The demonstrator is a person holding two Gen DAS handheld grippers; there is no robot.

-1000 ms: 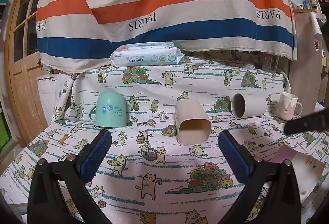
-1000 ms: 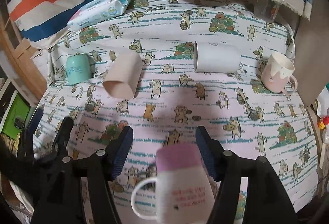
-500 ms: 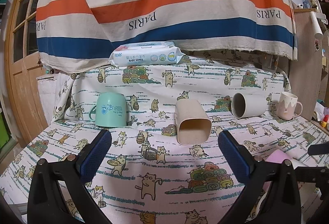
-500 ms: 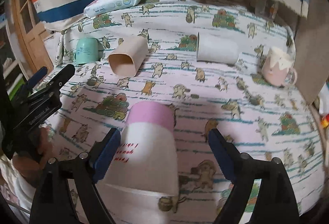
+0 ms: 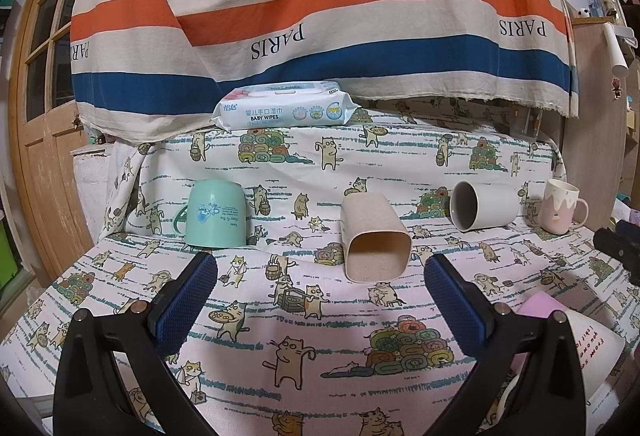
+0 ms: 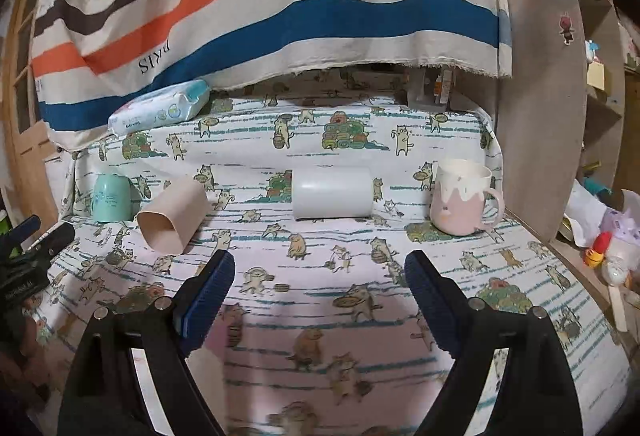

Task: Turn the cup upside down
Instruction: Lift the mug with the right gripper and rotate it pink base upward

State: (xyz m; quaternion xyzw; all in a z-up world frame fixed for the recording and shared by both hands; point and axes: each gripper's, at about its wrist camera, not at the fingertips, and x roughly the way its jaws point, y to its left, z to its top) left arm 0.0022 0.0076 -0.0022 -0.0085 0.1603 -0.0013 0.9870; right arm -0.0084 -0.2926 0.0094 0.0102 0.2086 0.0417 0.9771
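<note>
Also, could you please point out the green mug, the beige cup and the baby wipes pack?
green mug (image 5: 216, 215), left wrist view, printed side.
beige cup (image 5: 374, 232), left wrist view, top wall.
baby wipes pack (image 5: 280, 111), left wrist view, front label.

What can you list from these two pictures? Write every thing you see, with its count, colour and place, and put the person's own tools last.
Mint green mug: one, upside down, far left.
Beige square cup: one, on its side, mouth toward the cameras, centre.
White cylinder cup: one, on its side, right of centre.
Pink and cream mug: one, upright, far right.
Pink and white mug: one, near right edge, partly hidden behind the left gripper.
Baby wipes pack: one, white and blue, at the back.
Cat-print cloth: one, covering the surface.
Striped PARIS cloth: one, hanging behind.
Left gripper: black with blue pads, open.
Right gripper: same, open.
</note>
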